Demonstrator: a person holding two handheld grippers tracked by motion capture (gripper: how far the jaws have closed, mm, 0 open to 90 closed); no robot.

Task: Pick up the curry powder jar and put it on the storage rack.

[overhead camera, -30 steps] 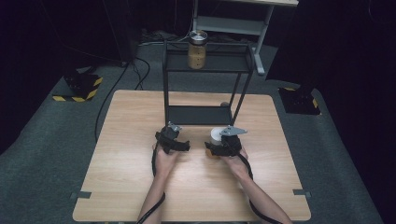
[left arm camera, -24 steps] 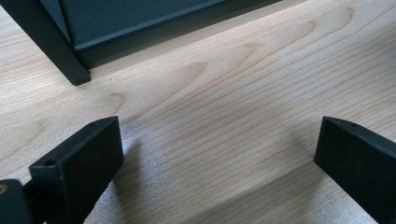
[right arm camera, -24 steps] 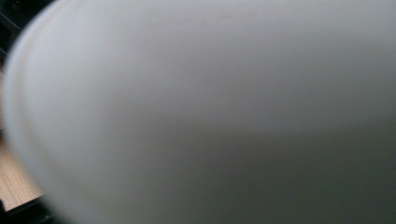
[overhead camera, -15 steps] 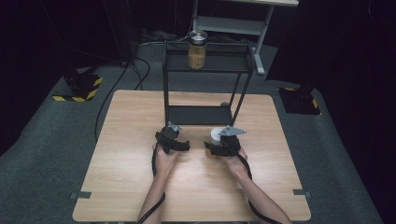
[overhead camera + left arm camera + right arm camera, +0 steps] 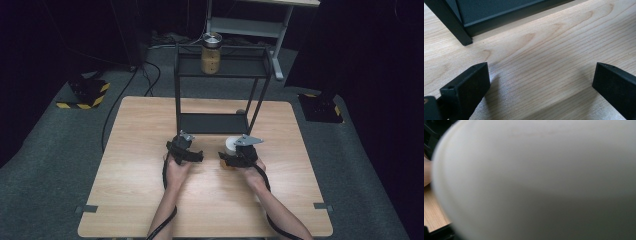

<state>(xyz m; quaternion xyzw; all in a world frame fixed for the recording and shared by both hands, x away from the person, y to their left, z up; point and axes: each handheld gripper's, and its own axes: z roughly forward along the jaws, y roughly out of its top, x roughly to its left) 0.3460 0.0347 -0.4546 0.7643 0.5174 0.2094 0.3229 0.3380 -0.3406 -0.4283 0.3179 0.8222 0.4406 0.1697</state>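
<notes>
A white cup (image 5: 231, 145) stands on the wooden table (image 5: 140, 200) just in front of a black metal rack (image 5: 212, 123). My right gripper (image 5: 237, 151) is at the cup, which sits so close in the right gripper view that the cup's blurred wall (image 5: 536, 180) hides the jaws. Those jaws have just been closing with the cup between them, and they look shut on it. My left gripper (image 5: 183, 141) rests on the table to the left. In the left gripper view it (image 5: 541, 77) stands open over bare wood, near a rack leg (image 5: 449, 23).
A jar (image 5: 211, 54) with a metal lid and yellowish contents stands on the rack's top shelf. The rack's lower shelf lies bare just beyond both grippers. Black cables run across the grey carpet left of the table. A yellow-and-black striped block (image 5: 82, 95) lies on the floor.
</notes>
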